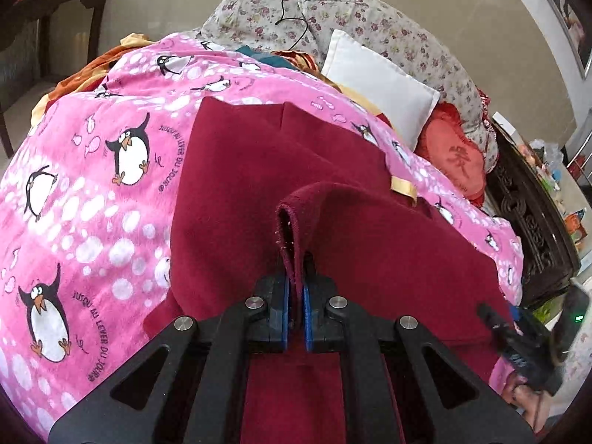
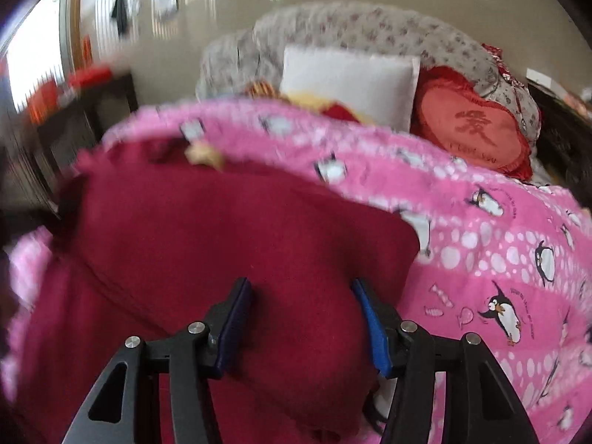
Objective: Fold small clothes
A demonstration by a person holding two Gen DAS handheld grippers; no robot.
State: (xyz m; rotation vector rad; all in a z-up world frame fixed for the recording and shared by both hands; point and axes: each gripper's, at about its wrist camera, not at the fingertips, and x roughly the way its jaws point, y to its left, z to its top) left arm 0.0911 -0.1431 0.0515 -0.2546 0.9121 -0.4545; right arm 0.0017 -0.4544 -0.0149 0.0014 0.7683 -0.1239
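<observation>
**Garment pinched on one side only**

Garment (image 1: 259, 192), dark red, lies spread on the pink blanket (image 1: 92, 155) covering the bed. Left claw (image 1: 297, 296) is clenched on a raised fold of its near edge. Right claw (image 2: 301, 318) hangs released over the cloth, gripping nothing. Lifting now with one corner could drag the garment askew and bunch the fold.
</observation>
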